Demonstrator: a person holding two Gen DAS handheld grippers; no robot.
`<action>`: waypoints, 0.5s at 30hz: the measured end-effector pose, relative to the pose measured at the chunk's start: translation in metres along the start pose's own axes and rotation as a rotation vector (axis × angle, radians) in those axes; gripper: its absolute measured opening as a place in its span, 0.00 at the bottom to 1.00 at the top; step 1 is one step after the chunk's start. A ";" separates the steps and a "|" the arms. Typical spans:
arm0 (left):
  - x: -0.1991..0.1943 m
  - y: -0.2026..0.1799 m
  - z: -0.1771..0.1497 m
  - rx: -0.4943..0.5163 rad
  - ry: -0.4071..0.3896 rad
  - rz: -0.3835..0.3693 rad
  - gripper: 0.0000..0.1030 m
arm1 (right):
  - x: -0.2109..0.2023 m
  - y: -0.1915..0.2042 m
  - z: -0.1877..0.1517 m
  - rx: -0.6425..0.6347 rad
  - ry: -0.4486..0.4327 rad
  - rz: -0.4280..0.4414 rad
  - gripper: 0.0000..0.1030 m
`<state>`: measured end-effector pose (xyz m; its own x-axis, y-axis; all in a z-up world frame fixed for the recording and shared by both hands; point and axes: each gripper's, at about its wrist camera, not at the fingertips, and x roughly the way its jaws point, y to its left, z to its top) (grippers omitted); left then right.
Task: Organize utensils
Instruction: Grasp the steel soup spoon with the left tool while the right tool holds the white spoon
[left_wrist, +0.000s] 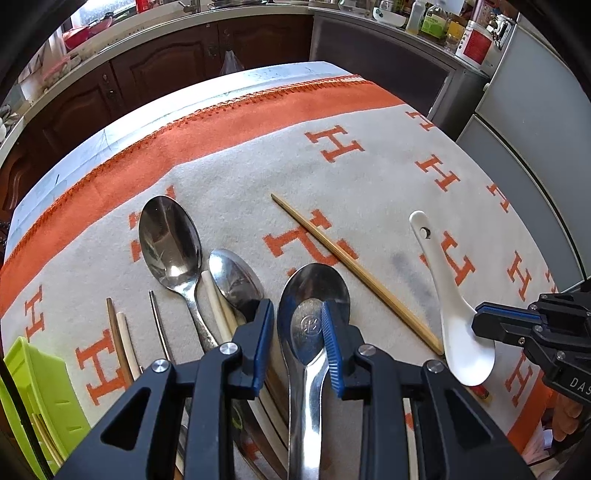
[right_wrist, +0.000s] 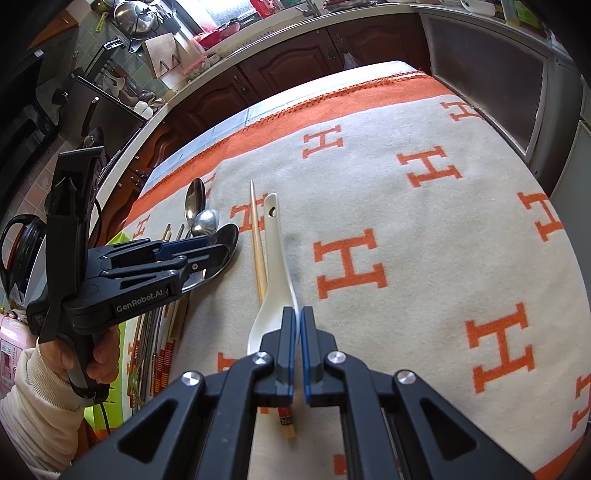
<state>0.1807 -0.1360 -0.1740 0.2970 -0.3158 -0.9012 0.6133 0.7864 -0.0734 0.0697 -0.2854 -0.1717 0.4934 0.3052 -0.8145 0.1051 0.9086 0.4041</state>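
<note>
green tray (left_wrist: 33, 391) in left view only

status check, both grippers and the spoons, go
Left gripper part open over the metal spoon, no clear grip. Right gripper shut, empty, above the white ceramic spoon. Bamboo chopstick lies loose between the two spoons.

spoons (left_wrist: 168, 240): glossy metal | soup spoon (left_wrist: 458, 325): glazed white ceramic | chopstick (left_wrist: 354, 271): matt wood | cloth (left_wrist: 369, 184): fuzzy
</note>
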 end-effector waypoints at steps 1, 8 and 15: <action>0.000 -0.002 -0.001 0.006 -0.001 0.012 0.23 | 0.000 0.000 0.000 0.000 0.000 0.001 0.03; -0.013 -0.006 -0.007 -0.064 -0.021 0.027 0.00 | -0.003 0.006 0.000 -0.010 -0.004 0.016 0.03; -0.060 0.000 -0.026 -0.161 -0.101 -0.006 0.00 | -0.017 0.020 0.001 -0.030 -0.022 0.029 0.03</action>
<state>0.1443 -0.1034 -0.1310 0.3705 -0.3661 -0.8536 0.4930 0.8564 -0.1533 0.0639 -0.2727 -0.1490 0.5148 0.3251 -0.7933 0.0651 0.9078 0.4143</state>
